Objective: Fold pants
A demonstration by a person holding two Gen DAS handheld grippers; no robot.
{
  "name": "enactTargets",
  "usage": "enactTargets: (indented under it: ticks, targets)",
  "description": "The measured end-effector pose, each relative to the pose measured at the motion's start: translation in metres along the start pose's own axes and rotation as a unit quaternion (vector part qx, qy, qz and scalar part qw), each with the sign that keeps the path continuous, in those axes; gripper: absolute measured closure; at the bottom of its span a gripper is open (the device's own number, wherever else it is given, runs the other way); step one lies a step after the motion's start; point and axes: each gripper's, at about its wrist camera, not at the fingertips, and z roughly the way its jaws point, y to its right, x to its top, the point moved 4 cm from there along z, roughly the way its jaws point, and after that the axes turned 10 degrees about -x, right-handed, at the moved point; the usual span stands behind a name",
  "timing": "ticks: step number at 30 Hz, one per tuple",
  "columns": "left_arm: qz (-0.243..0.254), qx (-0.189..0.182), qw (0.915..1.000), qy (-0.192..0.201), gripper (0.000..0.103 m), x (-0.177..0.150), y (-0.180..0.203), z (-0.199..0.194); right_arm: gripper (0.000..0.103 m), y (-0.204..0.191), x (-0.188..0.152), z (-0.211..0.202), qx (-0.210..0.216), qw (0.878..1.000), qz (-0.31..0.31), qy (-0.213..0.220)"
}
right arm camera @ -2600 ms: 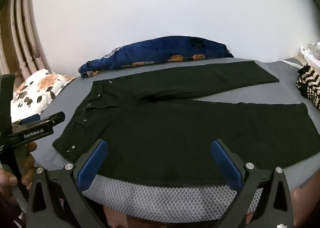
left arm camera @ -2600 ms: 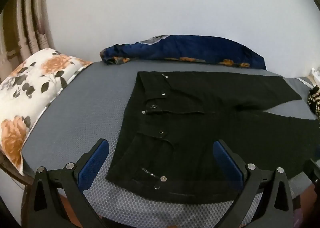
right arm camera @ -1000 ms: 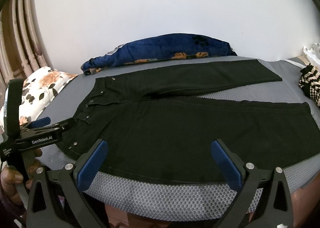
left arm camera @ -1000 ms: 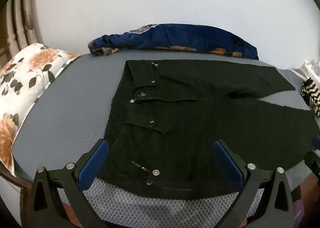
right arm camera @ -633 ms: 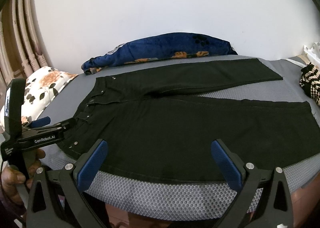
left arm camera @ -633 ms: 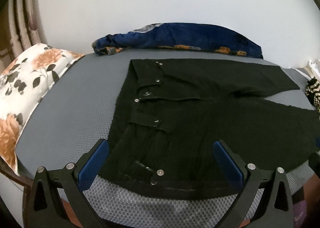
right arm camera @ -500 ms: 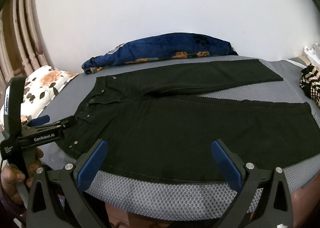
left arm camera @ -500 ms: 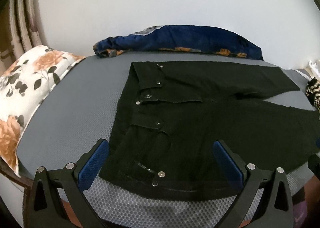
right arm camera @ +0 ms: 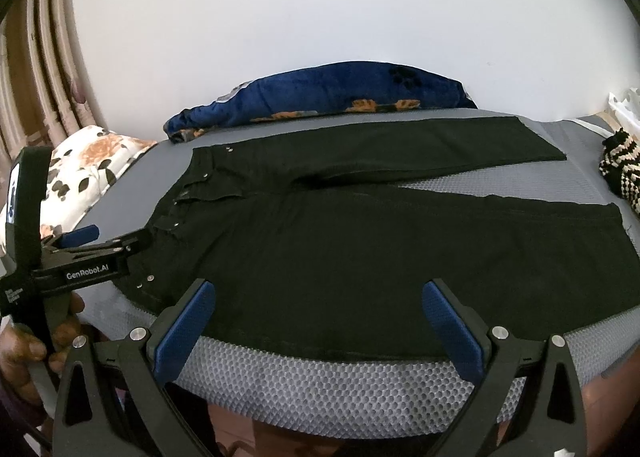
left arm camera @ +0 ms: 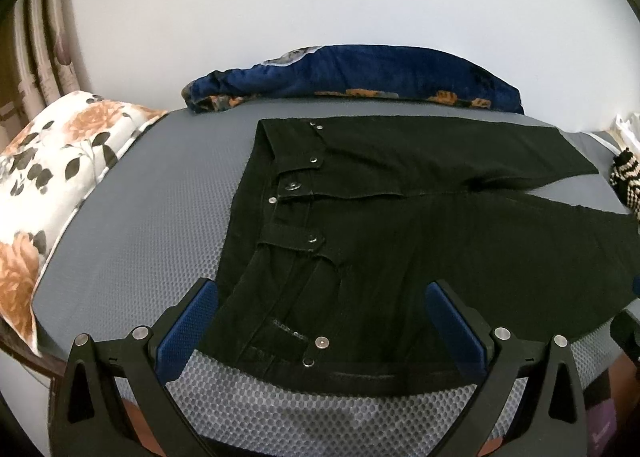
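Note:
Black pants (left arm camera: pixel 420 225) lie flat on a grey mesh mattress (left arm camera: pixel 152 225), waistband to the left, both legs spread to the right. They also show in the right wrist view (right arm camera: pixel 380 241). My left gripper (left arm camera: pixel 320 321) is open and empty, hovering over the near corner of the waistband with its metal studs. It also shows from the side in the right wrist view (right arm camera: pixel 116 237). My right gripper (right arm camera: pixel 316 321) is open and empty over the near leg's front edge.
A floral pillow (left arm camera: pixel 52 177) lies at the left. A dark blue blanket (left arm camera: pixel 360 77) sits along the white wall behind. A black-and-cream knitted item (right arm camera: pixel 622 173) lies at the right edge. The mattress front edge (right arm camera: pixel 340 389) is near.
Both grippers have shifted only slightly over the near edge of the pants. The pants have not moved and both grippers stay open.

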Motion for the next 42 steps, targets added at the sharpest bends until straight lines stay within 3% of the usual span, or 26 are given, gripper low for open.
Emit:
enactTargets:
  ticks: [20, 30, 42]
  targets:
    - [-0.005, -0.003, 0.9999, -0.009, 0.001, 0.004, 0.000, -0.004, 0.000, -0.003, 0.001, -0.006, 0.019, 1.000, -0.011, -0.002]
    - [0.002, 0.000, 0.9999, -0.013, 0.001, 0.023, -0.006, -0.005, 0.000, -0.014, 0.016, -0.030, 0.042, 0.998, -0.041, 0.019]
    - [0.014, 0.003, 0.9996, -0.025, 0.001, 0.060, -0.019, 0.020, 0.000, -0.042, 0.040, -0.021, 0.071, 0.993, -0.092, 0.021]
